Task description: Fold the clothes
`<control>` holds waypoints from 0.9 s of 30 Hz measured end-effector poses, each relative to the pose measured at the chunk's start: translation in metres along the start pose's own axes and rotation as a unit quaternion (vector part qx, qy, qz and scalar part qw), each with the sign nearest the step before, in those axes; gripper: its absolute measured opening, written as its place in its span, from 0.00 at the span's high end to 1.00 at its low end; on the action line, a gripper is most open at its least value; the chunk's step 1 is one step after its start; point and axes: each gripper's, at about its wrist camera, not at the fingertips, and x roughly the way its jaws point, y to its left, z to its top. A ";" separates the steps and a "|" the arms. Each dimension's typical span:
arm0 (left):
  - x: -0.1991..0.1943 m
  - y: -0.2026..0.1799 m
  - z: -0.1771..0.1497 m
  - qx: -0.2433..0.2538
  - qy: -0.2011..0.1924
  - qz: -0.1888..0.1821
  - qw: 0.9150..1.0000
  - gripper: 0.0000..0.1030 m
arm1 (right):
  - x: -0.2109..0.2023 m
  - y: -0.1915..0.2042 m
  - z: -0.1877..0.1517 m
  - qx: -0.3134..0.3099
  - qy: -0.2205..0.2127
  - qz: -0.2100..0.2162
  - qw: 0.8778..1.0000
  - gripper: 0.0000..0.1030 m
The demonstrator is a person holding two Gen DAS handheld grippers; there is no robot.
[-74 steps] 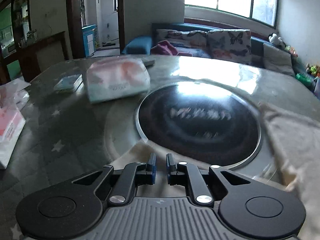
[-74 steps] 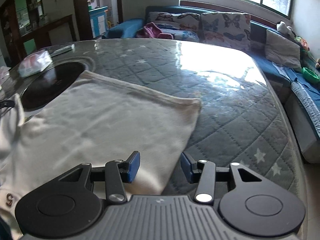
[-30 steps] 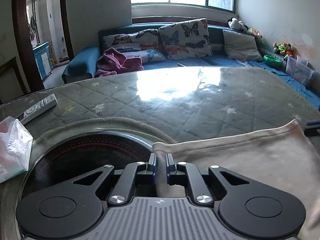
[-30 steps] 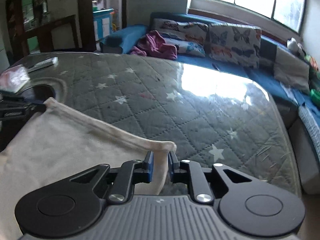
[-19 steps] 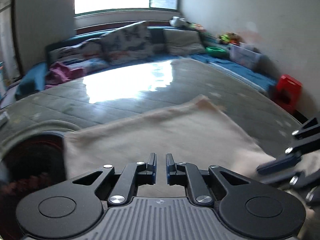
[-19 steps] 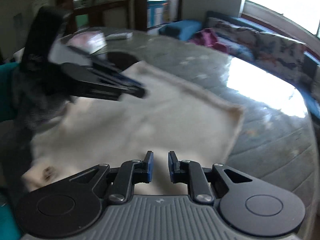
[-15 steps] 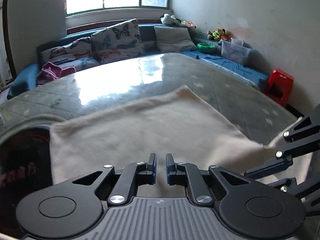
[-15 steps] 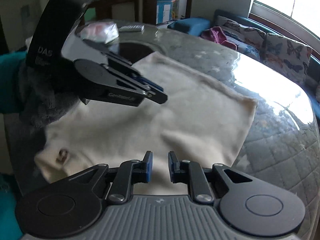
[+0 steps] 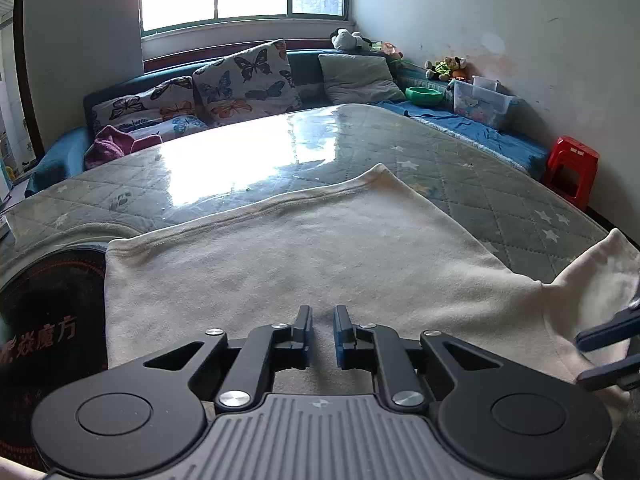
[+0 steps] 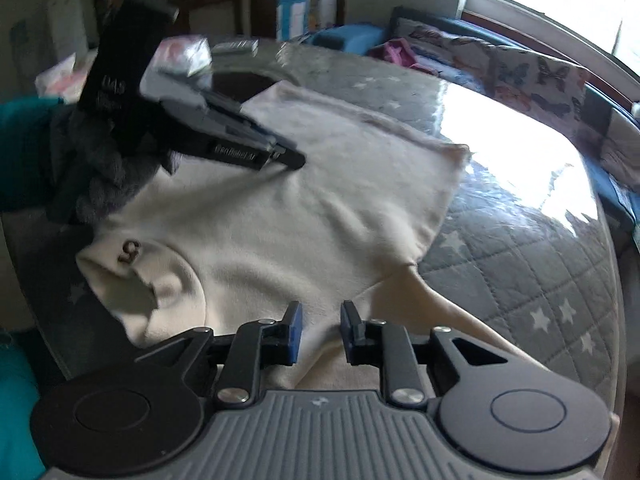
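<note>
A cream long-sleeved top lies spread flat on the quilted table, hem towards the sofa. It also shows in the right wrist view, with its collar and a small brown "5" mark at the near left and a sleeve running towards the near right. My left gripper hovers just above the cloth with its jaws a narrow gap apart and nothing between them. It also shows in the right wrist view. My right gripper is open over the shoulder and sleeve area; its blue fingertips reach in at the right edge.
A black round hotplate is set in the table, left of the top. A tissue pack and a remote lie beyond it. A sofa with butterfly cushions stands behind the table, a red stool at the right.
Both grippers let go of the hem and swung back over the laid-out top. The right gripper's jaws have opened wider in the last half second.
</note>
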 end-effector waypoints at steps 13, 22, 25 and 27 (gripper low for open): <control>-0.028 -0.026 -0.002 0.028 -0.025 -0.038 0.999 0.81 | -0.062 -0.095 -0.077 0.219 -0.009 -0.218 0.951 0.71; -0.055 -0.065 -0.020 0.063 -0.027 -0.095 0.993 0.72 | -0.063 -0.127 -0.110 0.306 -0.016 -0.254 0.917 0.66; -0.059 -0.075 -0.025 0.065 -0.024 -0.112 0.991 0.72 | -0.065 -0.126 -0.114 0.308 -0.023 -0.253 0.917 0.71; -0.061 -0.082 -0.031 0.074 -0.022 -0.121 0.990 0.72 | -0.065 -0.125 -0.112 0.299 -0.025 -0.253 0.920 0.85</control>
